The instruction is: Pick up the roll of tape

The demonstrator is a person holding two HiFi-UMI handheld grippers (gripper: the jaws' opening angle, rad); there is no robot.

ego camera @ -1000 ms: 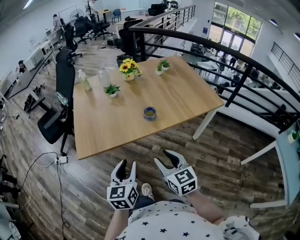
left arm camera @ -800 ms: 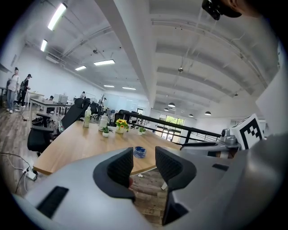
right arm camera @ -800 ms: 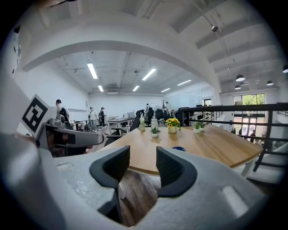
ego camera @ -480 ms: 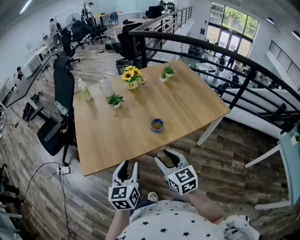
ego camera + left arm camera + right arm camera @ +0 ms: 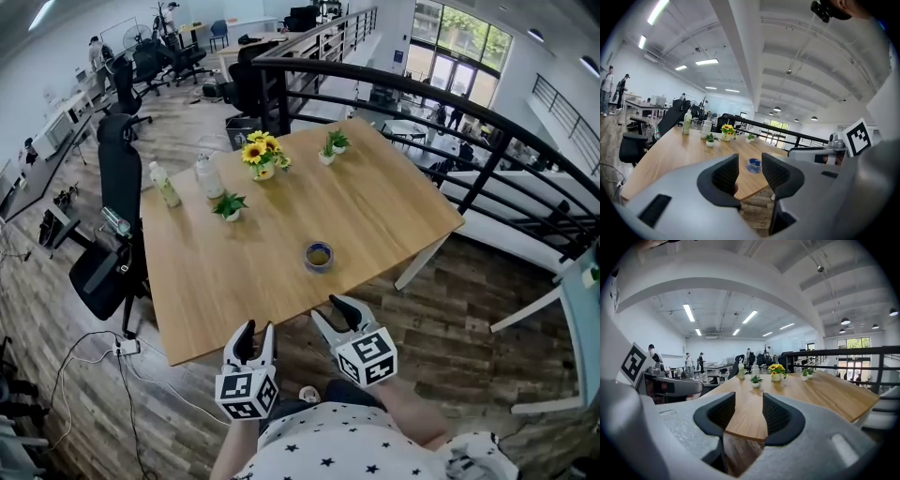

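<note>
The roll of tape (image 5: 319, 255), blue with a dark core, lies flat on the wooden table (image 5: 394, 206) near its front edge. Both grippers hang over the floor just short of that edge, apart from the tape. My left gripper (image 5: 255, 334) is open and holds nothing; in the left gripper view the tape (image 5: 753, 165) shows through the gap between the jaws of this gripper (image 5: 750, 171). My right gripper (image 5: 337, 313) is open and holds nothing too. Beyond the right gripper (image 5: 748, 414) the right gripper view shows only the table (image 5: 820, 394); the tape is out of sight there.
At the table's far side stand a sunflower pot (image 5: 262, 155), two small potted plants (image 5: 229, 204) (image 5: 332, 145) and two bottles (image 5: 164, 185) (image 5: 208, 176). A black office chair (image 5: 108, 225) stands at the left. A dark railing (image 5: 450, 122) runs behind and right.
The view has moved closer to the table, so its front edge and the tape now lie nearer to both grippers. Both grippers keep the same open pose.
</note>
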